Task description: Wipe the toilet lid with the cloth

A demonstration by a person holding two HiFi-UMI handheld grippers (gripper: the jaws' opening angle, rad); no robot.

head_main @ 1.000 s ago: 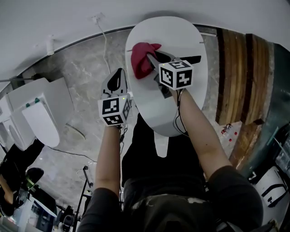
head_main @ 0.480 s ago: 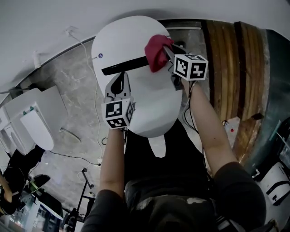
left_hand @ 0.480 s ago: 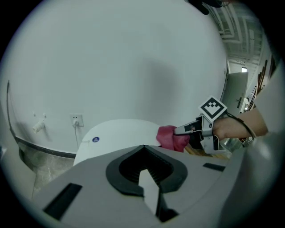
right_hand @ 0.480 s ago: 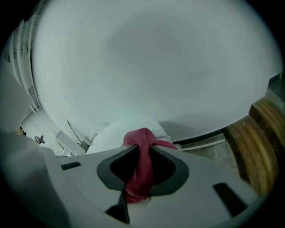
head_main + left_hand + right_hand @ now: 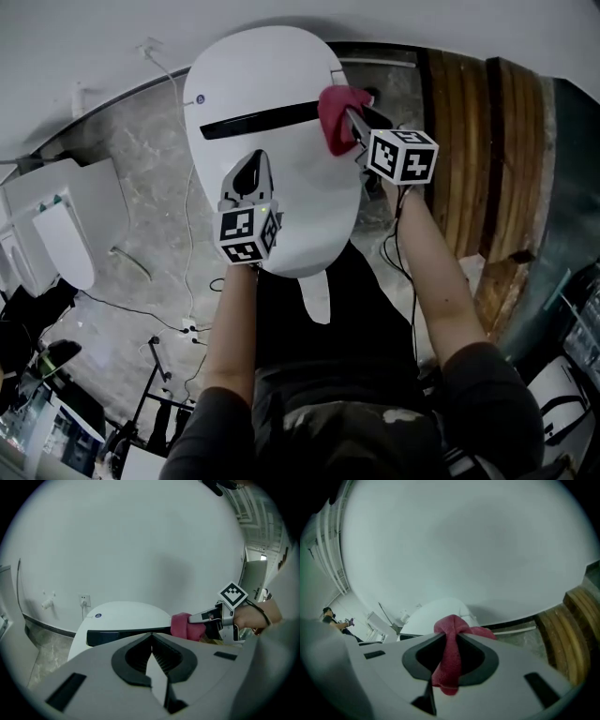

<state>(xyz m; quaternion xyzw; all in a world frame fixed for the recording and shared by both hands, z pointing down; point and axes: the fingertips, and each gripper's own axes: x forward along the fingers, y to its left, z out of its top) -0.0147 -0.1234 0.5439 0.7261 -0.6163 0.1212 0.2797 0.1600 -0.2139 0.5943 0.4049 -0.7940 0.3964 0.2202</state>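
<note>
The crimson, soft terry cloth (image 5: 336,118) sits bunched at the far right edge of the glossy white oval toilet lid (image 5: 267,70), just past the right end of the lid's dark slot (image 5: 265,119). It is clamped in the right gripper (image 5: 351,116), whose jaws pinch a fold of it, with a lump ahead of the tips and a limp tail hanging back between them. It looks light and floppy, so it probably wipes best gripped close to the bunch, leaving a thick pad out front. The lid looks hard, smooth and curved, so the cloth should slide easily but may skate off the rounded rim. The left gripper (image 5: 252,161) hovers over the lid's middle, its jaws together on nothing. Whether the cloth actually presses on the lid or hangs just beside its edge is hard to tell. The person's torso covers the lid's near end, and the bowl beneath is hidden.
</note>
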